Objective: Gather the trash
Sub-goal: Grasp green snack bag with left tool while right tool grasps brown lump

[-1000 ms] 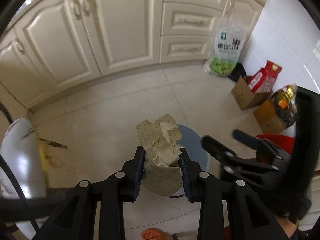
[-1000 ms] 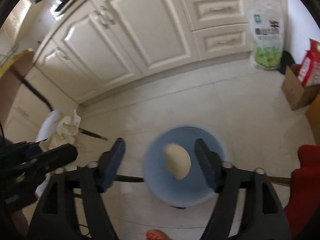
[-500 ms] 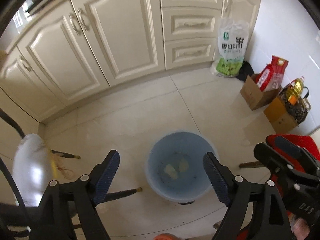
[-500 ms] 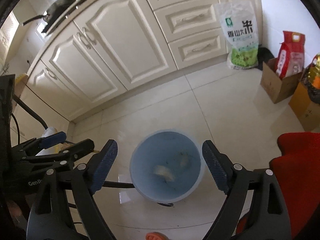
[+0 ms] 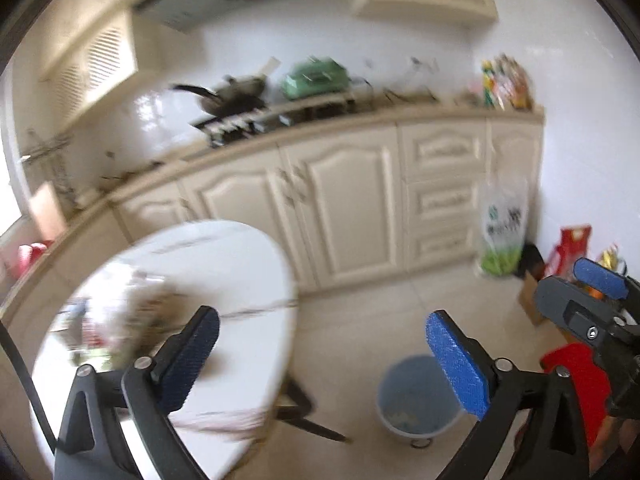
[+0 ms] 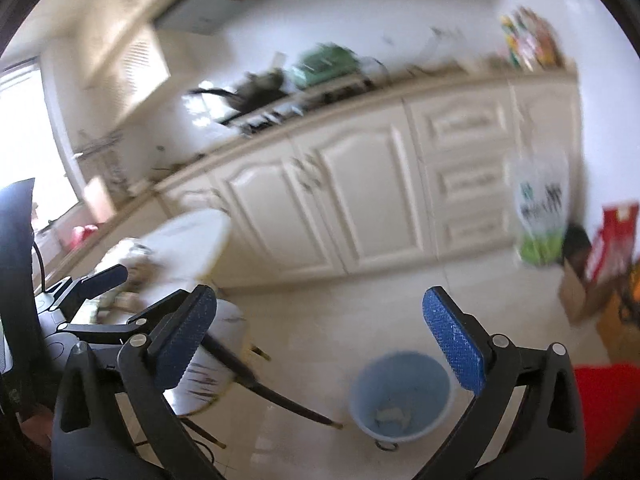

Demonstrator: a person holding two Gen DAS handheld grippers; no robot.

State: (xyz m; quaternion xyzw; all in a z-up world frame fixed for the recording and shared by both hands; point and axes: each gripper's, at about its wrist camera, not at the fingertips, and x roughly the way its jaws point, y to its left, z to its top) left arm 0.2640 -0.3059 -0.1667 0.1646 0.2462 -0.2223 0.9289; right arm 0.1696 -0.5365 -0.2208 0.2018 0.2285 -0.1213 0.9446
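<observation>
A light blue bin [image 5: 416, 400] stands on the tiled floor with crumpled paper [image 6: 394, 414] inside; it also shows in the right wrist view [image 6: 400, 394]. My left gripper [image 5: 324, 360] is open and empty, raised, with its left finger over a white round table [image 5: 224, 264]. Blurred trash [image 5: 140, 316] lies on the table. My right gripper [image 6: 320, 344] is open and empty, above the floor left of the bin. It appears in the left wrist view [image 5: 588, 300], and the left gripper shows in the right wrist view [image 6: 100, 280].
Cream cabinets [image 5: 348, 200] run along the back with a wok [image 5: 232, 96] on the counter. A rice bag [image 5: 502, 236], cardboard boxes [image 6: 580, 292] and a red stool [image 5: 576, 376] stand at the right. Dark table legs [image 6: 280, 396] splay near the bin.
The crumpled paper left my left gripper and lies in the bin. Both grippers have swung up from over the bin and now face the table and counter. Both views are motion-blurred.
</observation>
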